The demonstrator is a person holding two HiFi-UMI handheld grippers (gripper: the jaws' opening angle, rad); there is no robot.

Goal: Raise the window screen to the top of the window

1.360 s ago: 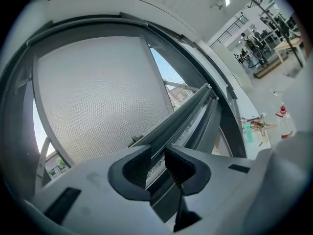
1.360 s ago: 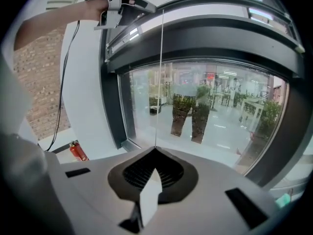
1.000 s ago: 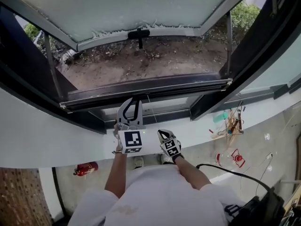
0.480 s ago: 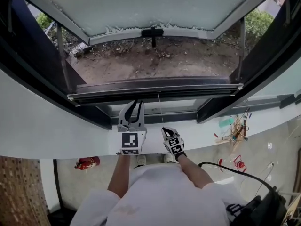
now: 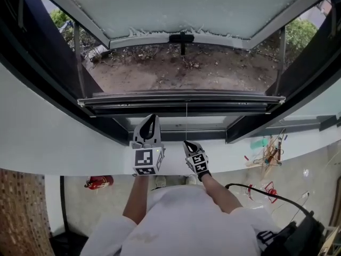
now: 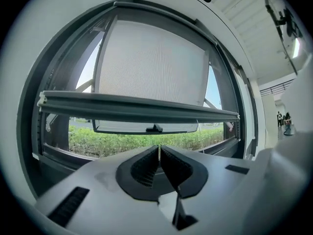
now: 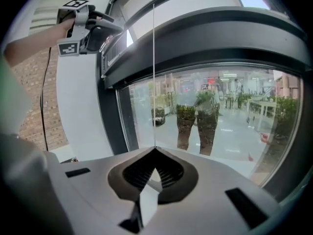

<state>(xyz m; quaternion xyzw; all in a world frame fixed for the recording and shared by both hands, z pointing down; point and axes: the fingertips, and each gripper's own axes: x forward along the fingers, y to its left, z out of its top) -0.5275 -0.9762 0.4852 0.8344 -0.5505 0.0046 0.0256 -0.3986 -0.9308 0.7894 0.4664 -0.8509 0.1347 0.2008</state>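
The window screen's dark bottom bar (image 5: 181,101) runs level across the open window frame, and from the left gripper view it crosses above the jaws (image 6: 137,109). From its middle a thin pull cord (image 5: 186,122) hangs straight down into my right gripper (image 5: 187,143), which is shut on it. In the right gripper view the cord (image 7: 154,72) runs taut from the top of the picture into the closed jaws (image 7: 155,150). My left gripper (image 5: 149,124) is a little to the left, pointing at the window below the bar. It is shut with nothing between its pads (image 6: 159,150).
Beyond the bar the window sash (image 5: 176,9) with a black handle (image 5: 181,38) swings outward over bare ground. A white sill (image 5: 64,143) lies under the grippers. A red fire extinguisher (image 5: 98,183), tools (image 5: 266,153) and a black cable (image 5: 250,188) lie on the floor.
The left gripper has rolled, so its jaws now show edge-on, and it has drifted slightly. The right gripper has risen a little, still shut on the cord. The bar now sits level in the view.
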